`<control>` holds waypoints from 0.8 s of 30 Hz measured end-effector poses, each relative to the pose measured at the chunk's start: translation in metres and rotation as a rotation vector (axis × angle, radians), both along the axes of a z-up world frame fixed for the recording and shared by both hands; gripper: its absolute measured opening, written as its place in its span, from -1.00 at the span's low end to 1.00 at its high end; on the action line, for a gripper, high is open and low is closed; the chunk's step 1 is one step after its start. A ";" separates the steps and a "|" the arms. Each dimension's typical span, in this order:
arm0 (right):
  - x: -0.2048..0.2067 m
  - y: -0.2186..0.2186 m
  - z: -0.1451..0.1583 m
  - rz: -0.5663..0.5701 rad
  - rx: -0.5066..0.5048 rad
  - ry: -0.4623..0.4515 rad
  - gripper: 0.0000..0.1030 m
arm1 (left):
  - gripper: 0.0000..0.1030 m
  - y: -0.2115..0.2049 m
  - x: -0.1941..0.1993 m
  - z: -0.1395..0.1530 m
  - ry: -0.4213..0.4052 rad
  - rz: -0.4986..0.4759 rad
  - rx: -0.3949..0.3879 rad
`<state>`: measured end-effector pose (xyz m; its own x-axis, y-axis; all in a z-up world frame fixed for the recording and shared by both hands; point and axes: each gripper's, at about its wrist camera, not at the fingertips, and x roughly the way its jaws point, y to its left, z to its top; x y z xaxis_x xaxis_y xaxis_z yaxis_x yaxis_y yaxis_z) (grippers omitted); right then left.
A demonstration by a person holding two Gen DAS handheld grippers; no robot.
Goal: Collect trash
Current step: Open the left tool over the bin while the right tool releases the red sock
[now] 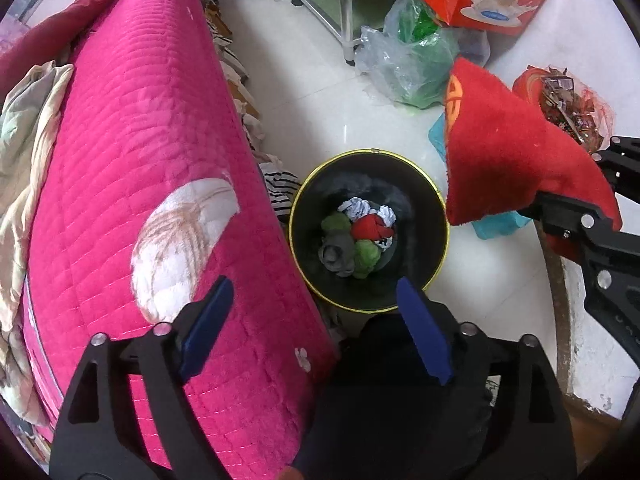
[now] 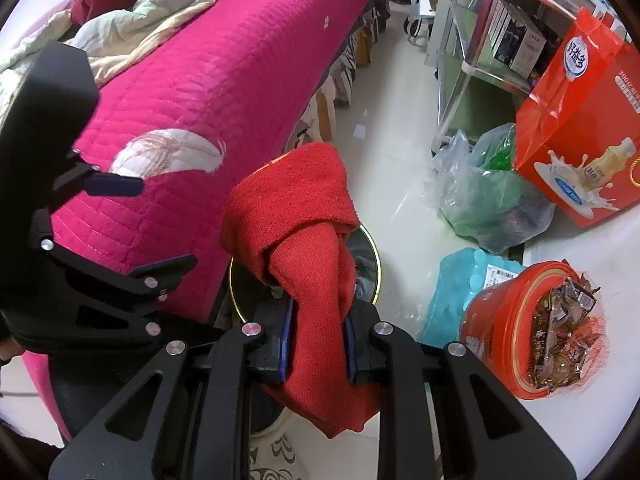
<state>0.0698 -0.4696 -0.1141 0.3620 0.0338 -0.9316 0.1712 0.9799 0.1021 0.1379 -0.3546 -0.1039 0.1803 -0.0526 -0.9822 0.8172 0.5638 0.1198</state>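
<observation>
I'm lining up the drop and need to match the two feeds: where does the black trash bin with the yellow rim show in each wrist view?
Left wrist: the trash bin sits at centre, seen from above, open and holding crumpled trash, just beyond the open left gripper.
Right wrist: the bin shows only as a rim arc at lower centre, mostly hidden behind the red cloth clamped in the right gripper.
Shared landmark: the pink quilted bed beside the bin.

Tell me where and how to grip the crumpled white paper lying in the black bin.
Take the crumpled white paper by its raised, creased top, coming straight down through the open mouth of the black bin. It lies on top of the pile at the far side, so nothing covers it, and the bin wall blocks a sideways approach. The open left gripper is free; the right gripper is shut on the red cloth.
</observation>
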 end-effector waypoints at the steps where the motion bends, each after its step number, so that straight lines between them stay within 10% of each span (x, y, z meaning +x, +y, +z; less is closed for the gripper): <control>1: 0.001 0.001 -0.002 0.004 0.001 0.004 -0.64 | 0.63 0.001 0.000 0.000 0.001 0.000 0.000; 6: 0.010 0.003 -0.012 0.015 -0.003 0.023 -0.48 | 0.76 0.013 0.002 0.002 -0.017 0.016 0.010; 10: 0.018 0.008 -0.020 0.025 -0.010 0.024 0.05 | 0.76 0.025 0.002 0.000 -0.037 0.017 0.026; 24: 0.005 0.009 -0.020 0.019 -0.035 0.042 0.30 | 0.83 0.029 -0.013 0.008 -0.008 0.014 -0.045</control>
<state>0.0748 -0.4604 -0.1339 0.3220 0.0069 -0.9467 0.1563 0.9859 0.0603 0.1253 -0.3257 -0.0960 0.1887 -0.0944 -0.9775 0.8084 0.5801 0.1000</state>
